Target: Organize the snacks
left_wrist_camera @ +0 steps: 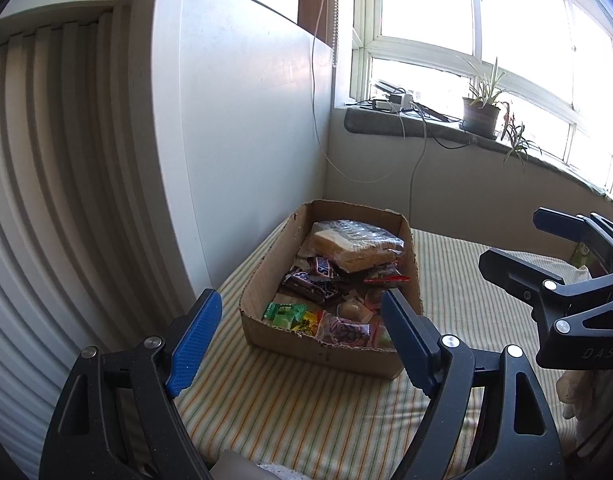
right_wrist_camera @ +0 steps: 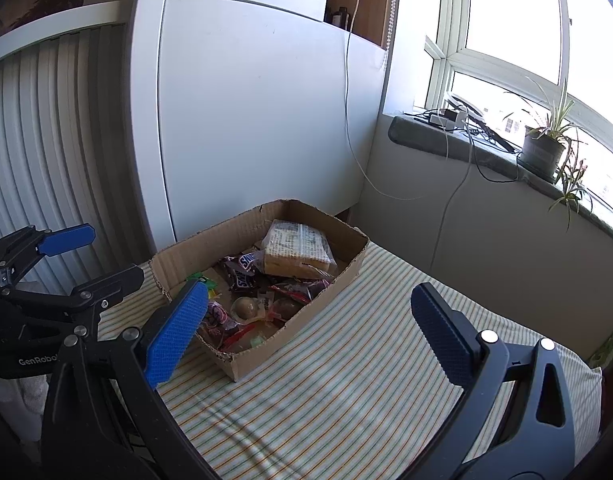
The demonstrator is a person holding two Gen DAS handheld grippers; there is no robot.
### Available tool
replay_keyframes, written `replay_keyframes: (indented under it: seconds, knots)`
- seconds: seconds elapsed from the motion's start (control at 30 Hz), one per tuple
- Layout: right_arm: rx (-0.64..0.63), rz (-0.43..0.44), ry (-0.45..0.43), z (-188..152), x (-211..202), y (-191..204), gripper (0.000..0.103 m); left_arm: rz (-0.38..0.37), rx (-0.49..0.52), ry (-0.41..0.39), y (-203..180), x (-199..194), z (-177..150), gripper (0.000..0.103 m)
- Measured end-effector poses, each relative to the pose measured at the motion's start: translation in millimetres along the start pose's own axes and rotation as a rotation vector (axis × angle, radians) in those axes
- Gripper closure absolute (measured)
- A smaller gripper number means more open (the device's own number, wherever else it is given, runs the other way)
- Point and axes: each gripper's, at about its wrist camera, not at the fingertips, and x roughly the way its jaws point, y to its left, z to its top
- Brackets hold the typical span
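Though nothing lies out on the striped cloth [right_wrist_camera: 346,380], all snacks in view sit inside the cardboard box [left_wrist_camera: 266,328], so same scene fits a sorted box or one awaiting sorting.

Box: open-topped, torn rim, near the white panel [left_wrist_camera: 246,120]; light, walls likely to flex; best taken by a long wall, or with both grippers.

Wrapped sandwich [left_wrist_camera: 354,246]: far end of box, on top; soft, crushable, film slippery; judged to need a gentle pinch across the bread's edges.

Chocolate bars [left_wrist_camera: 312,284]: middle of box, overlapping; stiff enough, glossy wrappers; grip across the narrow width.

Green candy packets [left_wrist_camera: 284,314]: near left corner; light, thin, crinkly; pinch at a sealed edge.

Small clear bags [left_wrist_camera: 344,330]: near wall; limp, shifting contents; take at the top seam.

Left gripper [left_wrist_camera: 302,336]: spread wide, holding nothing, touching nothing, poised before the box's near end.

Right gripper [right_wrist_camera: 310,320]: equally wide apart, empty, above the cloth beside the box.
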Motion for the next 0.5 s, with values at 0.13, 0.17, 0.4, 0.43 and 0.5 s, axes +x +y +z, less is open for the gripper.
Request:
replay_keyframes:
  seconds: [0.13,0.17,0.4,0.43,0.5]
  knots:
    - [-0.007,-0.002,-0.002,0.2,-0.9,1.4,0.0,0.0,0.003,-0.002,-2.3,-0.8,0.1,0.021]
    - [-0.005,-0.002,-0.003,0.5,-1.0,1.1,0.0,-0.001,0.004,-0.003,-3.0,-1.4,0.2,0.021]
    - [0.0,0.0,0.0,0.1,-0.4,-0.2,0.0,-0.002,0.007,-0.003,-4.0,-2.1,0.8,0.021]
    - [-0.001,-0.001,0.0,-0.2,-0.2,-0.4,0.0,-0.002,0.009,-0.003,-4.6,-1.9,0.9,0.021]
    - [-0.002,-0.002,0.0,-0.7,0.0,-0.5,0.0,-0.002,0.011,-0.002,-5.6,-1.5,1.0,0.021]
